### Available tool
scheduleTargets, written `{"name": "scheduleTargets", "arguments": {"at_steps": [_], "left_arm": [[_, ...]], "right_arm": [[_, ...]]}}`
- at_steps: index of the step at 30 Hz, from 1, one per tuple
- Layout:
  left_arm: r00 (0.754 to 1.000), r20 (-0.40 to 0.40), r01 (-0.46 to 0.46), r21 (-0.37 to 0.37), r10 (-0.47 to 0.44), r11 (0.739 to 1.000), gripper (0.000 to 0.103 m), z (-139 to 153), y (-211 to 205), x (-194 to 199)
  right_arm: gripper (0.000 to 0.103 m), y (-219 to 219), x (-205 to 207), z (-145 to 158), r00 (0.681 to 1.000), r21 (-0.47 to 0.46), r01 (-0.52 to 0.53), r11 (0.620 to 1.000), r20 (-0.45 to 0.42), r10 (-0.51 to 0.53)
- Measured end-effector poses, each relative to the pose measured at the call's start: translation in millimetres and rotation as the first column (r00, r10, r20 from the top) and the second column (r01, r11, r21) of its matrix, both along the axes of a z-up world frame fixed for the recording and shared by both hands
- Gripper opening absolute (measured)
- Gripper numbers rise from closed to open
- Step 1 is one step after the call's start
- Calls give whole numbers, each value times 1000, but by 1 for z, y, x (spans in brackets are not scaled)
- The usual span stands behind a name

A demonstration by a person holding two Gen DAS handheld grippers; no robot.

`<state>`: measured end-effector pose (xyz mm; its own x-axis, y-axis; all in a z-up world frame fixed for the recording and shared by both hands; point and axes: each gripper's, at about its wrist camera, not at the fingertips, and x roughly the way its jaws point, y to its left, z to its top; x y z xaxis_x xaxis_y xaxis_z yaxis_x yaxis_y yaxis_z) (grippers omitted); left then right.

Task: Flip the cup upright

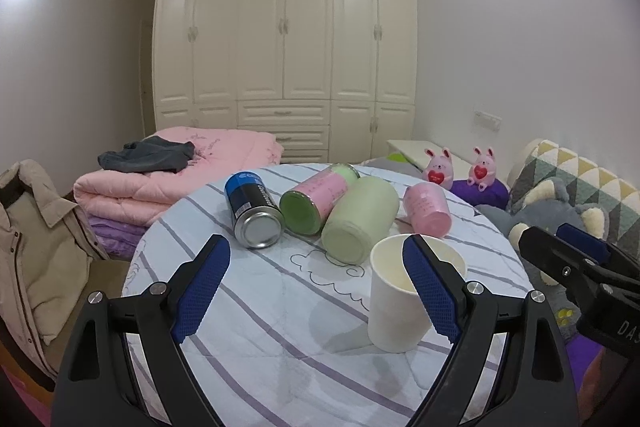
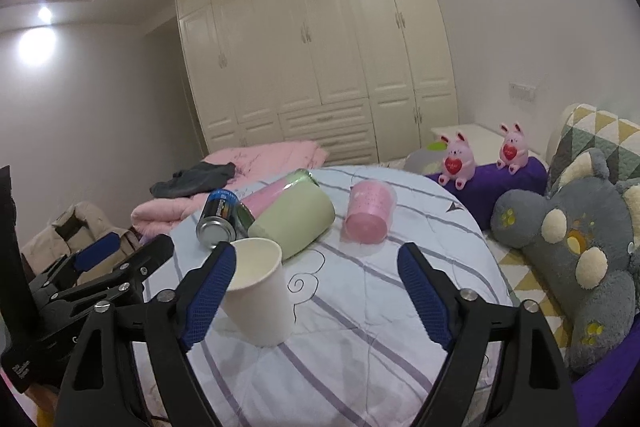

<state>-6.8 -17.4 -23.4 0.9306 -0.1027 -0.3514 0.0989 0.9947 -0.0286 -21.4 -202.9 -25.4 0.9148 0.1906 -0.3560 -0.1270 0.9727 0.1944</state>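
Observation:
A white paper cup (image 1: pixel 396 307) stands upright, mouth up, on the striped round table (image 1: pixel 280 339). In the left wrist view it sits just behind my right finger. My left gripper (image 1: pixel 320 287) is open and empty, close to the cup. In the right wrist view the cup (image 2: pixel 260 303) stands behind my left finger. My right gripper (image 2: pixel 316 291) is open and empty. The left gripper also shows at the left of the right wrist view (image 2: pixel 116 259).
Lying on the table behind the cup: a blue and black can (image 1: pixel 252 211), a pink and green bottle (image 1: pixel 316 199), a pale green cup (image 1: pixel 360 223), a pink cup (image 1: pixel 428 209). Plush toys (image 2: pixel 576 247) lie right; folded pink quilt (image 1: pixel 160 183) left.

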Motion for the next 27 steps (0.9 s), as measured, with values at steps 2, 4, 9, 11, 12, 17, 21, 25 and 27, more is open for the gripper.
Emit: {"name": "scheduleTargets", "arguments": {"at_steps": [2, 4, 9, 11, 12, 17, 21, 25, 27], "left_arm": [[1000, 8, -5, 3, 5, 1000, 90, 0, 0, -1], [1000, 11, -4, -1, 4, 1000, 90, 0, 0, -1], [1000, 20, 1, -13, -1, 1000, 91, 0, 1, -4], [1000, 14, -5, -18, 6, 1000, 92, 1, 2, -4], [1000, 15, -4, -17, 4, 1000, 92, 1, 2, -4], [1000, 13, -14, -5, 14, 1000, 92, 2, 0, -4], [1000, 10, -16, 2, 16, 1000, 92, 2, -1, -4], [1000, 11, -20, 6, 20, 1000, 92, 3, -1, -4], [1000, 13, -25, 7, 25, 1000, 92, 3, -1, -3]], "right_arm": [[87, 2, 0, -1, 1000, -12, -1, 1000, 10, 1], [87, 4, 1, 0, 1000, -31, 1, 1000, 16, 0], [87, 6, 2, -1, 1000, -36, -2, 999, 21, 3], [87, 5, 1, -1, 1000, -39, -1, 999, 22, 2], [87, 5, 1, -1, 1000, -40, 3, 999, 23, -2], [87, 2, 3, -1, 1000, -35, 12, 999, 15, -12], [87, 1, 3, -1, 1000, -36, 17, 999, 9, -16], [87, 2, 5, -3, 1000, -39, 13, 999, -5, -13], [87, 3, 5, -4, 1000, -40, 8, 999, -9, -8]]}}
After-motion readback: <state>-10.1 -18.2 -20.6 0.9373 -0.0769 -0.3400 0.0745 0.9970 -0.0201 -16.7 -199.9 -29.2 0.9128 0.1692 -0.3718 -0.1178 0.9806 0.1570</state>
